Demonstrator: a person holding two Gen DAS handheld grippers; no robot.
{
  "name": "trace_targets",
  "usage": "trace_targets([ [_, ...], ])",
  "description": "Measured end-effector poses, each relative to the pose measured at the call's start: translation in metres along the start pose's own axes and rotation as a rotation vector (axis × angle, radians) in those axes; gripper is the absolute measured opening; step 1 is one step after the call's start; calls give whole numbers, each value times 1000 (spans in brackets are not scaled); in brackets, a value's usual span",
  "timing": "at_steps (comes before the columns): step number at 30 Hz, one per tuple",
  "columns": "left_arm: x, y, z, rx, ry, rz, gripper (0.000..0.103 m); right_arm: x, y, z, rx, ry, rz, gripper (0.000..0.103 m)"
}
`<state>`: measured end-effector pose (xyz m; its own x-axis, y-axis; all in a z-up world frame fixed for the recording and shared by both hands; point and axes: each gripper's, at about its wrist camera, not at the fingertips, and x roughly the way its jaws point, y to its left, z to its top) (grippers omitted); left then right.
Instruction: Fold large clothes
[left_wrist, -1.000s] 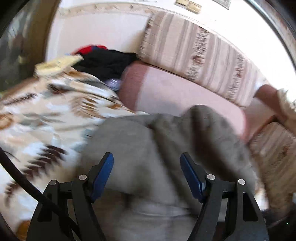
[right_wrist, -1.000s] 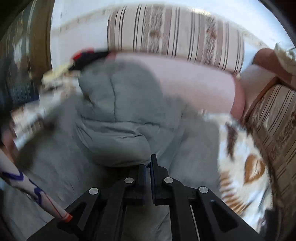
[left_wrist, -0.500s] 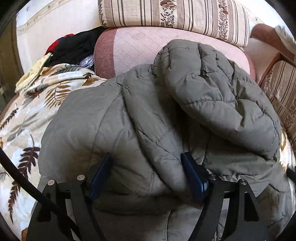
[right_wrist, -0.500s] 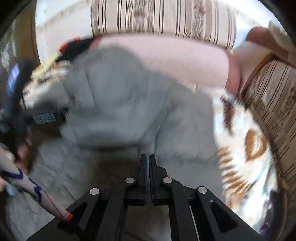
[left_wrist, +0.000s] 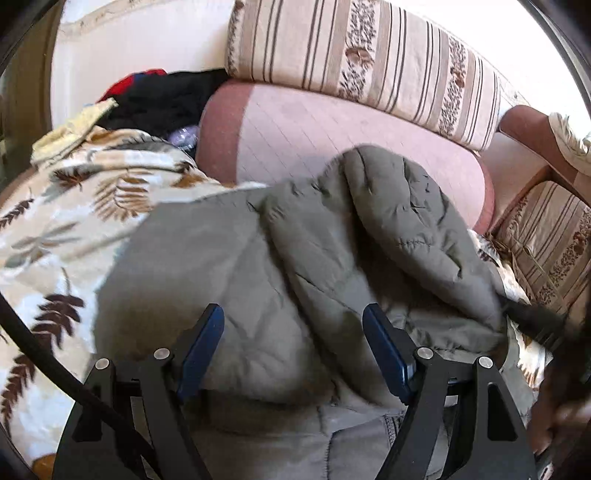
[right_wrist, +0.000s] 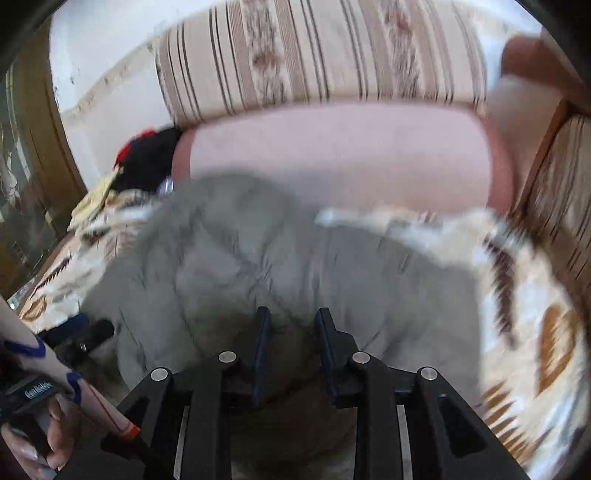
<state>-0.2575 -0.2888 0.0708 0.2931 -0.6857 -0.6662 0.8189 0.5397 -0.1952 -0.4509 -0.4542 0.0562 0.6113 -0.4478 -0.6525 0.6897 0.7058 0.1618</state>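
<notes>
Light: bright daylight from upper right; wall (left_wrist: 140, 48) washed out.
Shadow: dark patch on jacket (right_wrist: 280, 332) between right gripper (right_wrist: 291, 325) fingers.
Blur: right wrist view smeared throughout; left wrist view sharper, soft around the jacket (left_wrist: 295, 266) edges.
Distortion: fisheye bends the cushion (left_wrist: 369, 62); black vignette at corners.

The left gripper (left_wrist: 293, 328) has its jaws wide apart, holding nothing. The right gripper (right_wrist: 291, 332) has its jaws a little apart. A hand (right_wrist: 35, 439) grips a handle at near left.
</notes>
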Motion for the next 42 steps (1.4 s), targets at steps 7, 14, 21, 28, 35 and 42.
trace_targets([
  [7,22,-13,-14,93,63,66,77,36,7,-37,-57,46,-31,28],
  [14,16,-8,-11,66,55,54,77,0,15,-22,-95,1,-6,28],
  [21,16,-7,-11,64,61,58,77,-12,43,0,-106,-57,79,28],
  [28,21,-9,-15,91,67,92,79,52,46,-31,-110,110,83,28],
  [35,-10,-3,-3,43,-42,6,79,-7,31,-14,-98,3,121,28],
  [42,10,-14,-13,95,35,27,79,-22,-10,-26,-57,7,-15,28],
])
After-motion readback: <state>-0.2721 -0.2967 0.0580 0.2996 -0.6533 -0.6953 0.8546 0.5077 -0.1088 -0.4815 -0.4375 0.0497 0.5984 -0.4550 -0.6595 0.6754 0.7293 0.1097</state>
